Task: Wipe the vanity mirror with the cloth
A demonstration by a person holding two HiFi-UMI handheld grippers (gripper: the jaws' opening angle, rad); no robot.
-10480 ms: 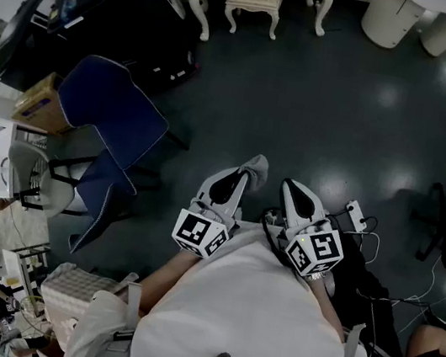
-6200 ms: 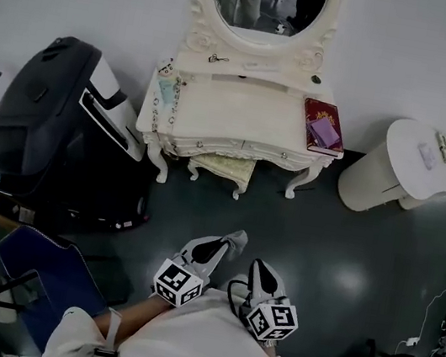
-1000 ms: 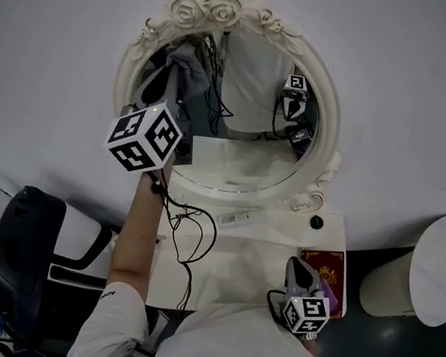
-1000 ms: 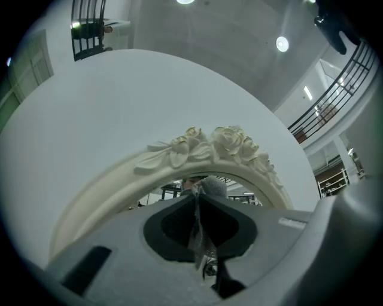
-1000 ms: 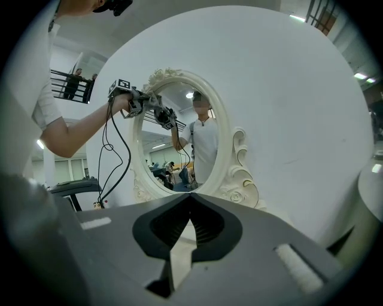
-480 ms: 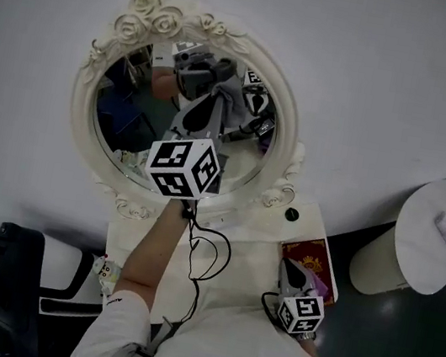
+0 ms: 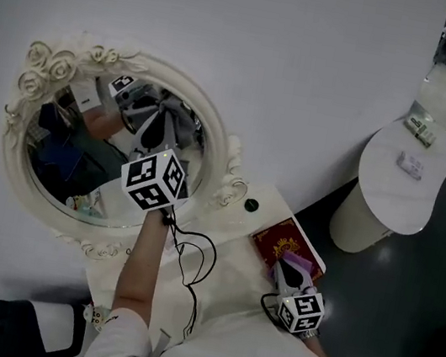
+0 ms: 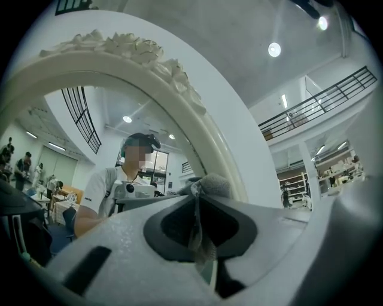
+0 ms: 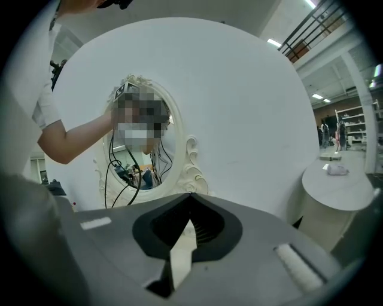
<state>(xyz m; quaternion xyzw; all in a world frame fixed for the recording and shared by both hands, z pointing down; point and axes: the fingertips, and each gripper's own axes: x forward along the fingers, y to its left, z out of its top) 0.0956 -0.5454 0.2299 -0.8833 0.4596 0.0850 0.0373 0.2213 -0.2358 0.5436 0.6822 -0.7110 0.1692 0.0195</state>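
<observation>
The oval vanity mirror [image 7: 63, 166] in its ornate white frame [image 7: 45, 65] hangs at the left of the head view. My left gripper [image 7: 157, 123] is raised against the right part of the glass, shut on a grey cloth [image 7: 178, 130]. In the left gripper view the cloth [image 8: 210, 185] bunches at the jaw tips of the left gripper [image 8: 196, 200], close to the frame [image 8: 179, 83]. My right gripper [image 7: 288, 268] hangs low over the vanity top [image 7: 233, 239], shut with nothing in it. The right gripper view shows that gripper's [image 9: 190, 195] tips meeting, the mirror [image 9: 140, 152] beyond.
A red book [image 7: 278, 241] lies at the vanity's right end, just under the right gripper. A small dark knob [image 7: 251, 205] sits near the frame's foot. Black cables [image 7: 190, 266] trail from the left gripper. A round white side table [image 7: 407, 176] stands to the right.
The left gripper has slid the cloth from the left part of the glass toward the right part. The head view has swung right. The right gripper stayed low by the book.
</observation>
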